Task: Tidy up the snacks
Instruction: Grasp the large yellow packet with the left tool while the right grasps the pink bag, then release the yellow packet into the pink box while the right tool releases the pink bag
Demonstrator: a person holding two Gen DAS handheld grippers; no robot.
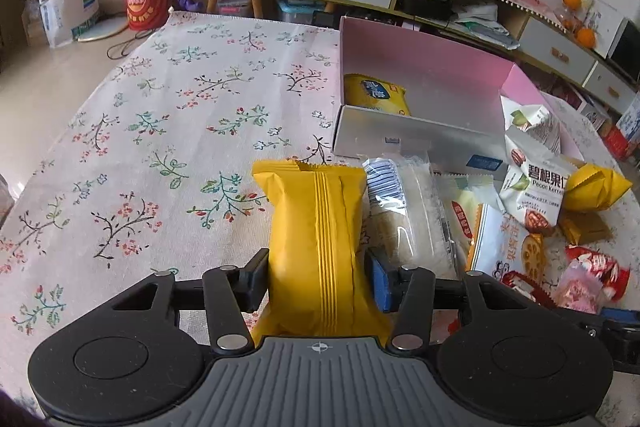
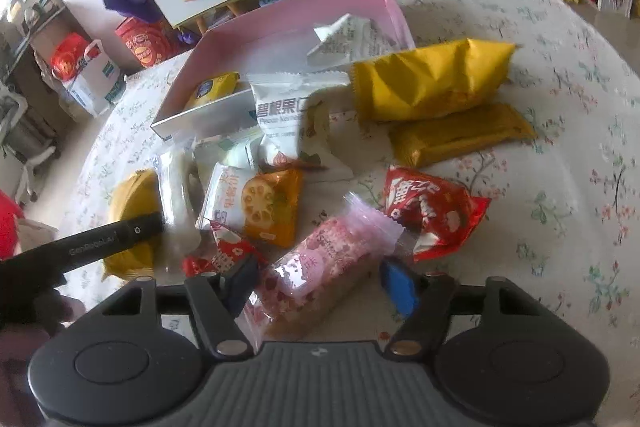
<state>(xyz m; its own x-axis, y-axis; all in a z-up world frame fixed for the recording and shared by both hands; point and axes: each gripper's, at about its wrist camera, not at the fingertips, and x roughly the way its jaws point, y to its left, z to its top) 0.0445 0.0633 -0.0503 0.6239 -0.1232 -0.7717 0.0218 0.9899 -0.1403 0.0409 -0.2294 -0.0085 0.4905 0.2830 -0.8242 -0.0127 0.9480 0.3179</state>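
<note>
A: What has the left gripper point(image 1: 318, 283) got?
B: A yellow pack point(image 1: 316, 247), pinched between both pads, over the floral cloth point(image 1: 140, 131), near the pink box point(image 1: 420, 75).
A: And the right gripper point(image 2: 320, 289)?
B: Its fingers stand apart around a pink pack point(image 2: 320, 263); whether they touch it, I cannot tell.
A: The box?
B: One yellow snack point(image 1: 376, 99) lies inside. The other snacks lie loose beside it.

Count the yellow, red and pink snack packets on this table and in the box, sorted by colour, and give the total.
Yellow packets: 4, the held packet in the left gripper, one in the pink box, a large one, a darker bar.
Red packets: 2.
Pink packet: 1, between the right gripper's fingers.
Total: 7.
</note>
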